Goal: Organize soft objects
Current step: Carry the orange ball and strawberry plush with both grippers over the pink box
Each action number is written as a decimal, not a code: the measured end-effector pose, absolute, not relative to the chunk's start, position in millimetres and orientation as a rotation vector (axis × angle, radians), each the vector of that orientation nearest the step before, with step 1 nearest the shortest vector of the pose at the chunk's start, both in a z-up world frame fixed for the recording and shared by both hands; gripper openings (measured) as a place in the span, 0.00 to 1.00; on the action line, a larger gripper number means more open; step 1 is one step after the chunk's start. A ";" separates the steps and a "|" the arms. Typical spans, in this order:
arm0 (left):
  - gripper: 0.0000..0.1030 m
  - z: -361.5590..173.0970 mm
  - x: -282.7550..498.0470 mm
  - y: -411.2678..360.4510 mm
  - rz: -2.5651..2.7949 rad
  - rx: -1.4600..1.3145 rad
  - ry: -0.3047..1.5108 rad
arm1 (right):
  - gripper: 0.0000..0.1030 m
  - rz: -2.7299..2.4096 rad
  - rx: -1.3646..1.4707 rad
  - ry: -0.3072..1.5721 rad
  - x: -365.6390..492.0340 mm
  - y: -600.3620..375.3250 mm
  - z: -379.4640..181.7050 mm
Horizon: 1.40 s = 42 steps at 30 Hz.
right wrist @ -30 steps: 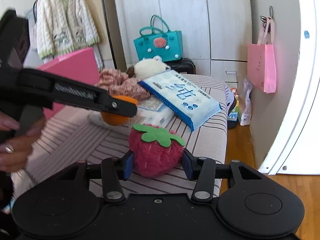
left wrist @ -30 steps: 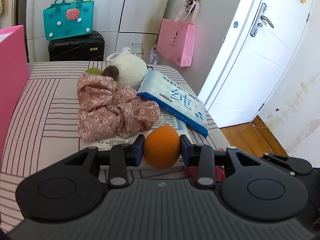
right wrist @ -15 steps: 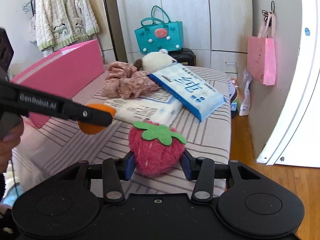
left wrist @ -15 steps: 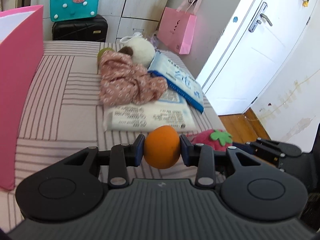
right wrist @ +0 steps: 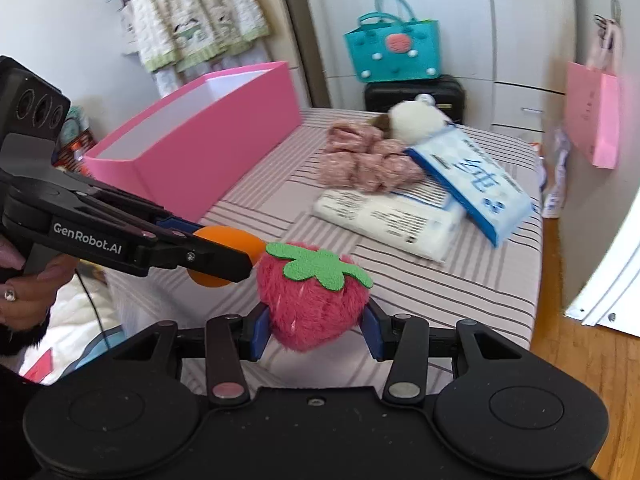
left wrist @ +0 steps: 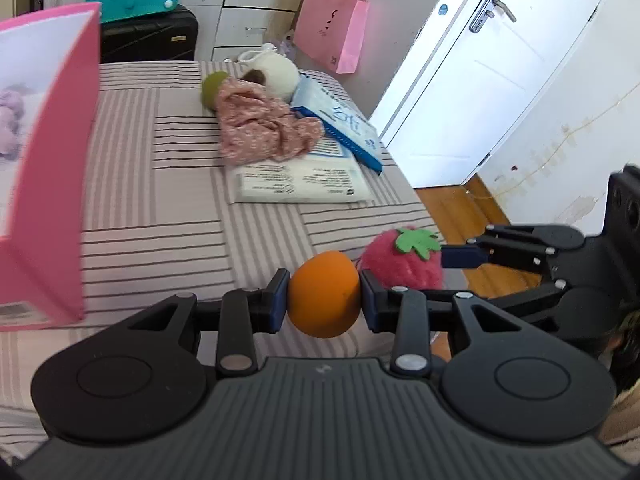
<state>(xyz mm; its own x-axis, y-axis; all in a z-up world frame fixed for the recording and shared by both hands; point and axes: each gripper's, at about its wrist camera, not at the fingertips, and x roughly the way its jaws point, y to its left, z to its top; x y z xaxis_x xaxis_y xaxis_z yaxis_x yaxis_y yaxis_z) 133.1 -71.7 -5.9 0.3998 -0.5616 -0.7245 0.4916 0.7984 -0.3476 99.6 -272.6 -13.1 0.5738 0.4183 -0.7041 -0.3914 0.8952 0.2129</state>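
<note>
Soft round orange ball (left wrist: 324, 294) is being pinched between the pads of the left gripper (left wrist: 324, 300) above the near edge of the striped bed (left wrist: 160, 208), presumably for carrying to the open pink cardboard box (left wrist: 52, 184) at the bed's left edge. Seen from the right wrist, a fuzzy pink plush strawberry (right wrist: 310, 300) is being squeezed by the right gripper (right wrist: 316, 330), likely bound for the same box.

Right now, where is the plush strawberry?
The plush strawberry is clamped in the right gripper at the near edge of the striped bed, right beside the orange ball held by the left gripper.
</note>
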 end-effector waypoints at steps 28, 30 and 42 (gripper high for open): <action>0.35 88.5 110.0 60.9 -0.557 -0.020 0.810 | 0.50 0.753 -0.167 0.714 104.9 -156.7 64.6; 0.35 85.2 119.6 73.6 -0.545 -0.067 0.797 | 0.50 0.735 -0.169 0.699 116.5 -151.5 63.4; 0.35 63.9 205.8 106.1 -0.452 -0.118 0.826 | 0.50 0.774 -0.201 0.628 207.9 -122.3 71.3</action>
<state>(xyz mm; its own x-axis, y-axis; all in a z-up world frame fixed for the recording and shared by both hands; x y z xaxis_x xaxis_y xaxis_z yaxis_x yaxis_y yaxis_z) 205.8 106.1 63.9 0.5885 -0.4327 -0.6830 0.3422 0.8986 -0.2745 207.9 -122.3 71.3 0.5444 0.5894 -0.5969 -0.7051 0.7070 0.0549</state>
